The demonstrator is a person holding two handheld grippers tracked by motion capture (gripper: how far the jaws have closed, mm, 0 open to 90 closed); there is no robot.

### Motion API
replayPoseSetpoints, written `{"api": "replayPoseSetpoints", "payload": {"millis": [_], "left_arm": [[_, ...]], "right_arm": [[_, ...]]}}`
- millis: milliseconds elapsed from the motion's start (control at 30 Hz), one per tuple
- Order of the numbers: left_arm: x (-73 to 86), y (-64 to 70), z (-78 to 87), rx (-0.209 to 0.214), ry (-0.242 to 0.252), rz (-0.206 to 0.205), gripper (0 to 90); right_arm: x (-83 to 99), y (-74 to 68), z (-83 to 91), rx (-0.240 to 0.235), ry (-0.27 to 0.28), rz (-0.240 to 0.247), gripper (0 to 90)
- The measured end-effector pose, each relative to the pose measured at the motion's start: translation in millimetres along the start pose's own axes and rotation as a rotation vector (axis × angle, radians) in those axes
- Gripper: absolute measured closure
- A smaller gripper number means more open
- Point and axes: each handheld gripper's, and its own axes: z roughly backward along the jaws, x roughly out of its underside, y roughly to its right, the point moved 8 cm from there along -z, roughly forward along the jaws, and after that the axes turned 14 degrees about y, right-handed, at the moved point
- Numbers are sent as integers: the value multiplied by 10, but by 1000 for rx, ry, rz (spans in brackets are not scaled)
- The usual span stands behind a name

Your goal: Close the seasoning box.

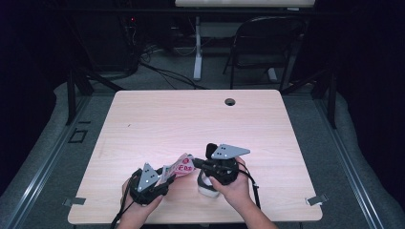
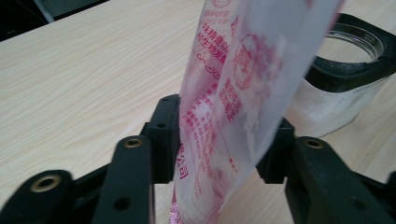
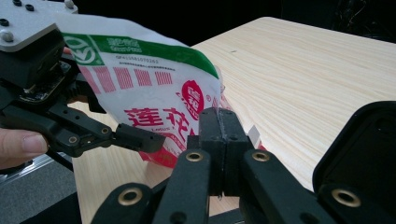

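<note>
packet [image 2: 233, 93] top cut off by frame edge, its print blurred, jar [image 2: 348, 79] perhaps glass, partly hidden

Printed pouch held up off the tabletop
The pouch [image 1: 179, 167] is white plastic with red print and a green top band, standing on edge, pinched between both tongs above the near edge of the tabletop [image 1: 157, 119], just beside a clear jar [image 1: 206, 183]

Light wooden table [image 1: 157, 124], folding chair [image 1: 267, 43] behind it, floor cables [image 1: 162, 71].
</note>
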Motion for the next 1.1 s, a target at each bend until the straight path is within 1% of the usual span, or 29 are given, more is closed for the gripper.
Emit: {"api": "replayPoseSetpoints", "payload": {"millis": [33,233,333,500,567,633,833,967,1100], "left_arm": [[3,6,0,-1,-1,-3,621],[18,24,1,11,-10,-14,752],[23,22,4,12,-13,-13,792],[28,20,9,10,-15,-8,869],[31,32,9,17,-17,-7,894],[33,38,7,21,-17,-6,900],[31,27,15,20,-20,1,900],[25,-6,23,16,-13,17,900],[18,-49,39,11,-9,29,900]], "right_arm": [[1,-1,1,-1,-2,1,900],[14,-18,-4,-5,-3,0,900],[15,-33,-6,-7,0,5,900],[29,-46,0,-9,-2,3,850],[31,-44,5,-8,-2,-2,825],[34,-49,2,-13,0,-13,791],[36,-57,5,-14,4,-20,713],[36,-62,2,-15,4,-23,655],[22,-64,11,-16,13,-23,633]]}}
